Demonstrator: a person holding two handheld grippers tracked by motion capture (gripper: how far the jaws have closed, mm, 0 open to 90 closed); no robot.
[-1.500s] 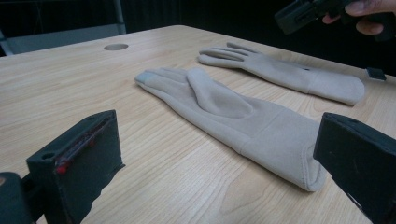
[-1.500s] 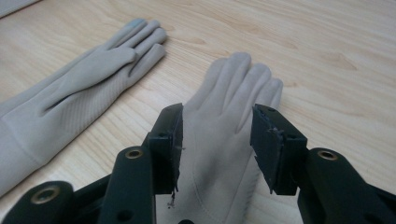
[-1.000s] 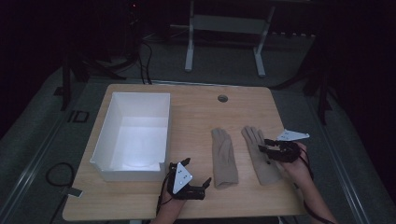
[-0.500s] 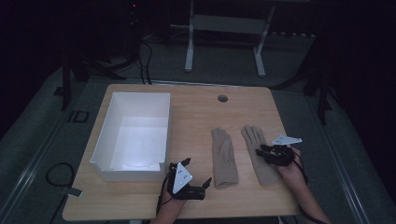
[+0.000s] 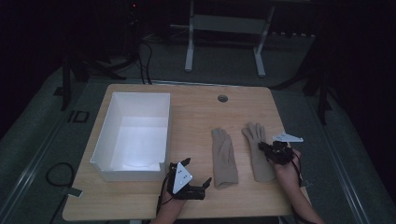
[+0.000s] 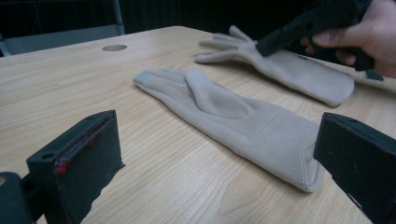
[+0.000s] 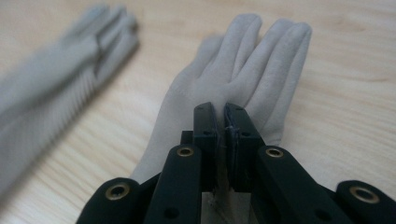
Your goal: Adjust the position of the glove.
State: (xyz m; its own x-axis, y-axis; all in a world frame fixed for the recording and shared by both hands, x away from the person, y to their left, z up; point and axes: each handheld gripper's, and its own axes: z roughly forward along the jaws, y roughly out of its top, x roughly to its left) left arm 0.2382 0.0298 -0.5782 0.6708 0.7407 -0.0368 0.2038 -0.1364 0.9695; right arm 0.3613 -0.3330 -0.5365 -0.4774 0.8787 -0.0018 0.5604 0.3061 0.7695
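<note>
The right tongs (image 7: 221, 122) have just been closing and now pinch the right glove (image 7: 243, 70), low right on the tabletop (image 5: 196, 112). The thin pinch could slip. The left tongs (image 6: 219, 154) wait wide.

A wooden table (image 5: 196, 107) carries a white bin (image 5: 135, 135) on its left half, reaching close to the near edge. Two beige gloves lie flat side by side right of centre, fingers toward the far edge: left glove (image 5: 223, 156), right glove (image 5: 258, 151). A round grommet (image 5: 222, 98) sits near the far edge.
</note>
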